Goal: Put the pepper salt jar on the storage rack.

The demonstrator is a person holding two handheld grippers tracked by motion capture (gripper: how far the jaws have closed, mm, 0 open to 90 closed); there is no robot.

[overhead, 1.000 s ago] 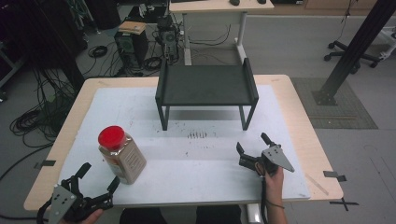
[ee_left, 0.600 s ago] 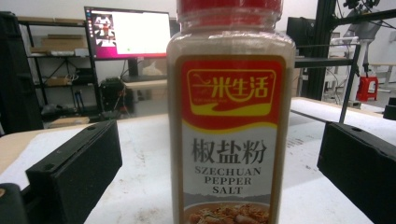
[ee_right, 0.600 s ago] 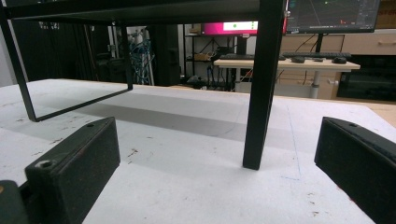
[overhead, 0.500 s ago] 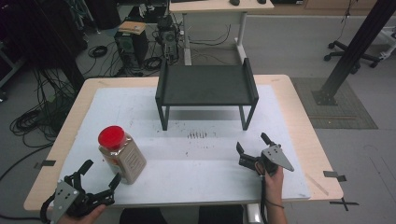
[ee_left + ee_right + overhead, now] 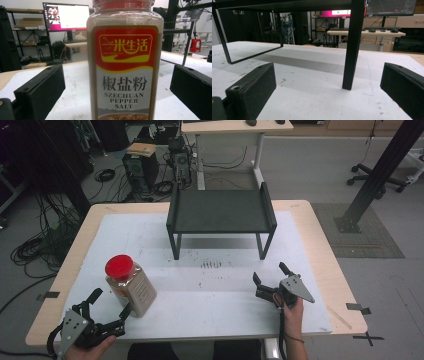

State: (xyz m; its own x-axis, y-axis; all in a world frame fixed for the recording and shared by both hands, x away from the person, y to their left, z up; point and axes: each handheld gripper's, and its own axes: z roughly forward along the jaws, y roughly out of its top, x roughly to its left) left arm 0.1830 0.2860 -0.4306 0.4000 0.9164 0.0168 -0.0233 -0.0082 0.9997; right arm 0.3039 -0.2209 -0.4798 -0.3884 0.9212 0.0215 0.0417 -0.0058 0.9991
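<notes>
Early stage, by my read: the left gripper (image 5: 107,314) is lined up on the pepper salt jar (image 5: 130,285) but hasn't got hold of it. Jaws wide apart, nothing in them; in the left gripper view the jar (image 5: 125,67) stands upright straight ahead, centred btwn the two black jaws w/ clear gaps either side, no contact. Red lid on, label facing the tongs. Done so far: approach + alignment. Left, as I judge it: push fwd a bit so the jar sits deeper btwn the jaws, squeeze, lift, then move it, prob. to the black rack (image 5: 220,212) well beyond both tongs, though the goal spot is a guess. Right gripper (image 5: 272,276) is also spread wide, empty, resting low over the white mat (image 5: 225,285) well off to the jar's side; straight ahead of it stands the rack's near leg (image 5: 352,45). Nothing sits btwn the left tongs and the jar. If the jar goes on or under the rack, its raised side rails and legs are what could snag it. Beyond the table: desk, cables, chair base, not in the way.
</notes>
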